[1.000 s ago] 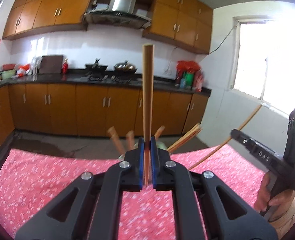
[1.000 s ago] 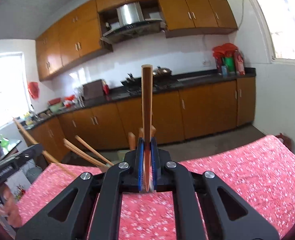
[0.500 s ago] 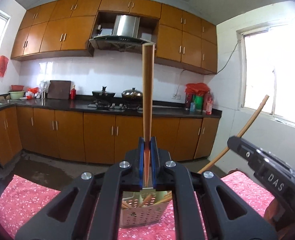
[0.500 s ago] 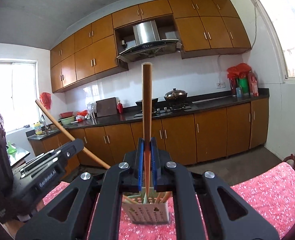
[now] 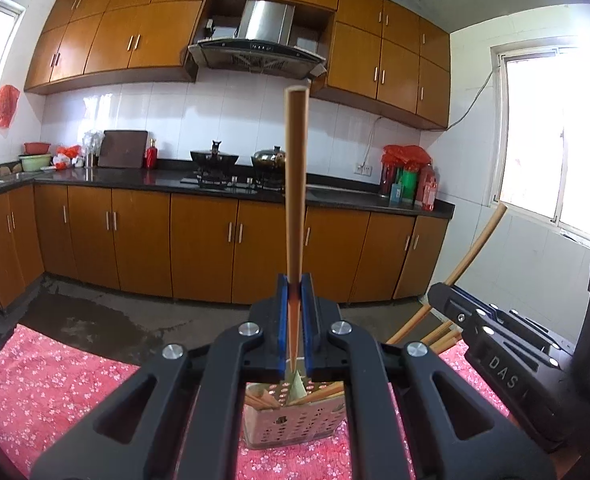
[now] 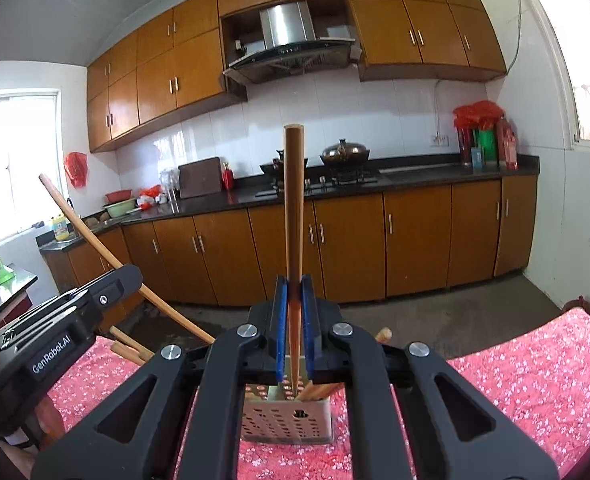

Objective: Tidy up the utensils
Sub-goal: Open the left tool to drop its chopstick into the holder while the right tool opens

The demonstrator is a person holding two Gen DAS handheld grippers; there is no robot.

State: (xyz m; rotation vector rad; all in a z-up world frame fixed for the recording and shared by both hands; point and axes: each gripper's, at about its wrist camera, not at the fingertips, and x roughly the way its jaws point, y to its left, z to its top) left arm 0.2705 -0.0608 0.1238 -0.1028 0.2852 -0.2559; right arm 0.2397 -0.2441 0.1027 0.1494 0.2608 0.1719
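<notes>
Reads "DAS" on the right gripper (image 5: 447, 300) seen from the left wrist; reads "GenRobot.AI" on the left gripper (image 6: 131, 276) seen from the right wrist. Each clamped tight on one upright wooden chopstick (image 5: 295, 200) (image 6: 293, 208), blue pads pinching its lower end. Below both, a perforated metal utensil holder (image 6: 287, 420) standing on the red floral tablecloth (image 6: 535, 380), more chopsticks (image 5: 435, 340) leaning inside. Only from the right wrist: a green funnel (image 6: 5, 274) far left and a hole in the holder's front wall.
</notes>
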